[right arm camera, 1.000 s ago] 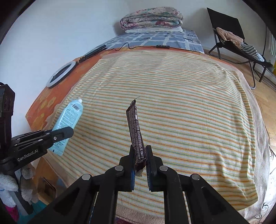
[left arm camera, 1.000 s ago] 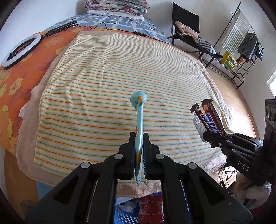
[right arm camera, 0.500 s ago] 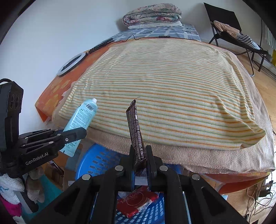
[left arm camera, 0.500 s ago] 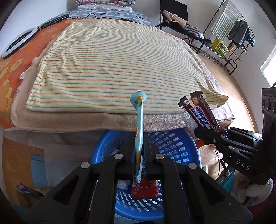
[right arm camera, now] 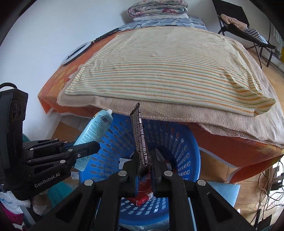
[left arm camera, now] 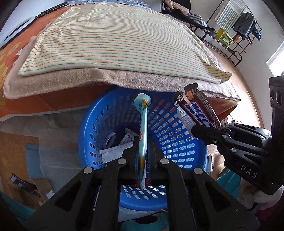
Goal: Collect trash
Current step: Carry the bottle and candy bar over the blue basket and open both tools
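over blue basket (left arm camera: 186, 142) | left gripper (left arm camera: 142, 152) clamps tube (left arm camera: 142, 128) | right gripper (right arm camera: 144, 160) clamps wrapper (right arm camera: 140, 136) — bed edge (right arm camera: 177, 110) overhangs

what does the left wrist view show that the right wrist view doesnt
Only the left wrist view: the candy wrapper's blue printed face, and a cardboard box on the floor at lower left.

Only the right wrist view: the tube's broad printed side, the folded quilt and a red packet in the basket.

Both: the blue basket under the bed edge, the striped blanket, the left gripper shut on the tube and the right gripper shut on the wrapper.
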The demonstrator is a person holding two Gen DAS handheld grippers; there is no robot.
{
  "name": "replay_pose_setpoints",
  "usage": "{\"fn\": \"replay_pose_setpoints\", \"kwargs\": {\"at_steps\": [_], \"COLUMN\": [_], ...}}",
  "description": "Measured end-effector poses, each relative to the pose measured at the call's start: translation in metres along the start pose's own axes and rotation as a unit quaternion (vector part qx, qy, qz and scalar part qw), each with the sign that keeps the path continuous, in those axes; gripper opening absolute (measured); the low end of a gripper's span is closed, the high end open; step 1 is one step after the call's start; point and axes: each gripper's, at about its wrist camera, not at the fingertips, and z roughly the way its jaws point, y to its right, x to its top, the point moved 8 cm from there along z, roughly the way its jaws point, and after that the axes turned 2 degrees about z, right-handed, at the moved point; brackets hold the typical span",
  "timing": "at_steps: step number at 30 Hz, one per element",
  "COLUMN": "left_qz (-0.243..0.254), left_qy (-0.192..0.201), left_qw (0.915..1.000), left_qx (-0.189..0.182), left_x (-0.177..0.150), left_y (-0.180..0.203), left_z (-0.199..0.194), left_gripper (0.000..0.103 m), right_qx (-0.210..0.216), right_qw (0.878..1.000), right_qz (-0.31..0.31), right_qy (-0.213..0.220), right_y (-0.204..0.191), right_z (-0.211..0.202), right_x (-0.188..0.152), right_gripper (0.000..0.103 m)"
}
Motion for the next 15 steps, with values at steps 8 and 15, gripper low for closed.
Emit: {"fn": "replay_pose_setpoints", "kwargs": {"at_steps": [8, 15], "left_qz": [-0.01, -0.017], "left_qy": [-0.024, -0.034], "left_qw": [0.9997, 0.9992], "left_qx": [0.004, 0.013], "left_x": [-0.012, -0.012], "left_y": [-0.005, -0.012], "left_z": [0.017, 0.03], "left_gripper": [0.005, 0.005], "right_qx": [-0.005, -0.01], "right_qw": [1.0, 0.999], "right_qz": [-0.003, 0.006], "right_qy": [-0.025, -0.037], "right_y": [-0.002, 0.005], "right_z": [0.014, 0.023], "right_x": [-0.021, -0.025], "right_gripper": [0.009, 0.01]}}
